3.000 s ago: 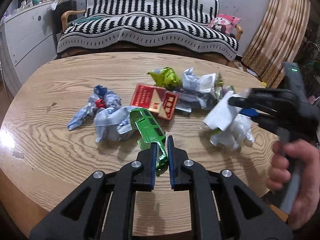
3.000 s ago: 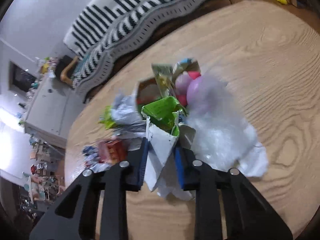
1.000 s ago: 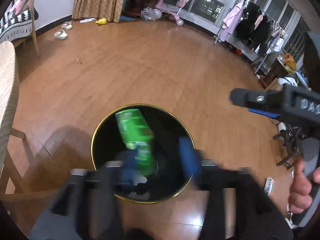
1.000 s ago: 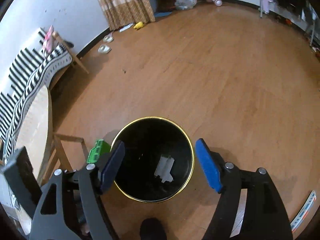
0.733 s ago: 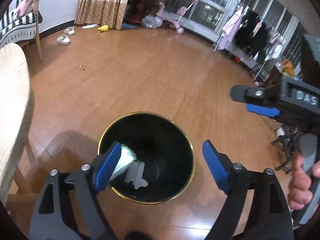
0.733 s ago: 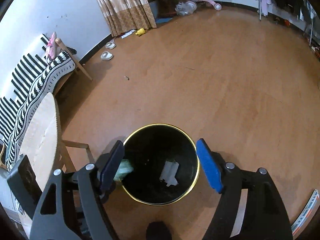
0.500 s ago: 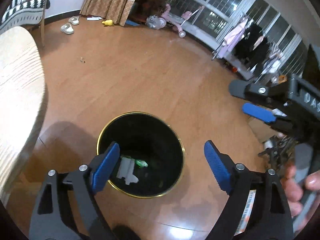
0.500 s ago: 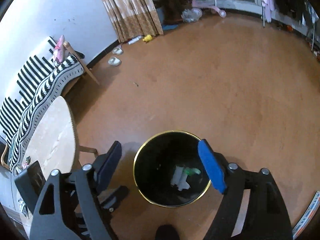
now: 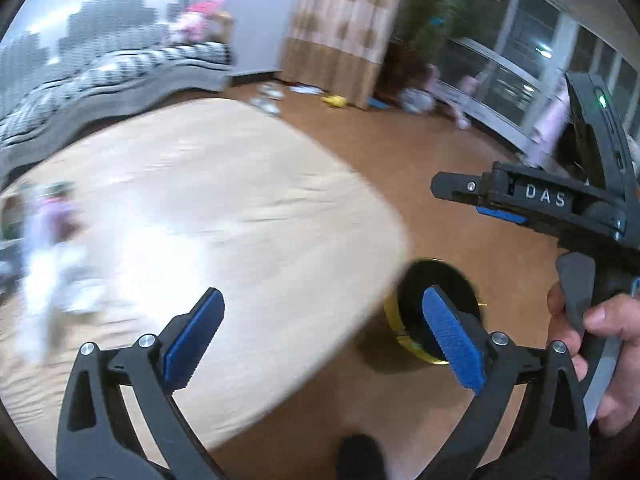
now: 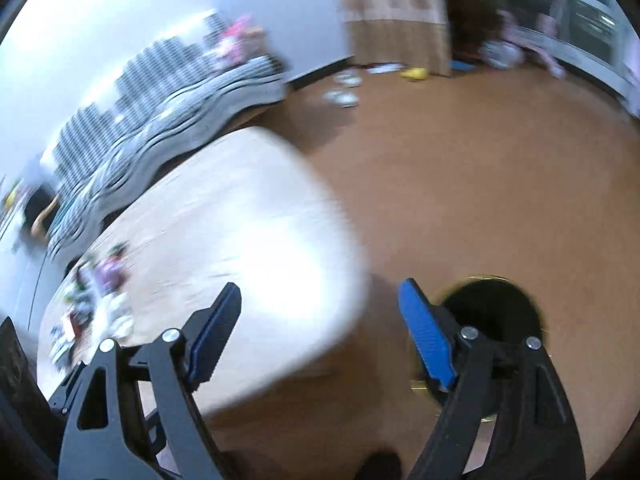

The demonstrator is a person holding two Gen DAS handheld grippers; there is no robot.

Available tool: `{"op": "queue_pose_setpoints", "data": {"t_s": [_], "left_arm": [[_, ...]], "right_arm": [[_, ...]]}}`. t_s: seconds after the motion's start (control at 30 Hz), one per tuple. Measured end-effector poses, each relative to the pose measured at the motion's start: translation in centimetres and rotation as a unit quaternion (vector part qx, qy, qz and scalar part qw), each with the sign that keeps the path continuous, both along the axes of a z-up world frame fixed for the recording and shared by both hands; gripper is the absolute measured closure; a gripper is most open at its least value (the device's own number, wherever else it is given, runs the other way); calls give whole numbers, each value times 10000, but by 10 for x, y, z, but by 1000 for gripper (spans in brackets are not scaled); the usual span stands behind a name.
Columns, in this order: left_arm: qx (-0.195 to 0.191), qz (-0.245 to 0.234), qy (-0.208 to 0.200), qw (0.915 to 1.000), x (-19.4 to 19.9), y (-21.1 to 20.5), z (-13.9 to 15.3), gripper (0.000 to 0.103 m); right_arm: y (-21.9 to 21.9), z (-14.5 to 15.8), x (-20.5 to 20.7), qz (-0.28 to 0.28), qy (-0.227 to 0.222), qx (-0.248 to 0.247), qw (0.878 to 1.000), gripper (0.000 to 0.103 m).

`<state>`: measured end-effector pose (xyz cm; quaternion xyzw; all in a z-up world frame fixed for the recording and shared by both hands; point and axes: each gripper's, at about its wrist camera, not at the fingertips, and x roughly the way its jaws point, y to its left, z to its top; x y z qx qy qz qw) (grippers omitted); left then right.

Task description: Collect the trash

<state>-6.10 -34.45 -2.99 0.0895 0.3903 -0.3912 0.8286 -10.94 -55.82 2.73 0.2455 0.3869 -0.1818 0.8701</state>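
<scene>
both views are smeared by motion blur: the table (image 9: 224,216), the striped sofa (image 10: 168,92) and the litter on the table (image 9: 52,256) are streaked and soft. each tool's own frame stays sharp, as with the left tool (image 9: 320,340) and right tool (image 10: 320,336). a blown-out white glare covers the table top in the right wrist view. the room is moderately lit, the windows (image 9: 512,76) dark. fisheye bending curves the edges, with black corners. the bin (image 10: 492,312) casts a soft shadow on the floor.

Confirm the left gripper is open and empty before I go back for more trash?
Open and empty. The left gripper has its blue pads spread wide, with only the table and floor visible between them.
</scene>
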Motion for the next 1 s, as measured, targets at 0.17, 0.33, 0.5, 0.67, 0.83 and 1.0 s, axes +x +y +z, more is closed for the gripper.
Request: {"op": "queue_pose_setpoints", "data": {"t_s": [0.17,0.33,0.5,0.67,0.83,1.0], "left_arm": [[312,920,-475,9941,39,113,13,6],[635,1831,-640,9790,81,232,9,6],[891,2589,-670,9595,108,327,-6,6],[1070,2877,-399,9509,136,380,-35,7],[1113,2876,-391,9505,153,378,-47,7],[1218,2899,-300,9488,167,376,-55,31]], "right_arm": [[107,10,88,1065,-45,-3,9943,24],[201,9,144,1906,15,21,9817,24],[283,-1,176,2484,90,-56,9686,24],[330,-14,205,2824,172,168,9590,24],[364,-26,227,3067,239,492,9502,24],[386,-40,248,3145,378,815,9450,24]]}}
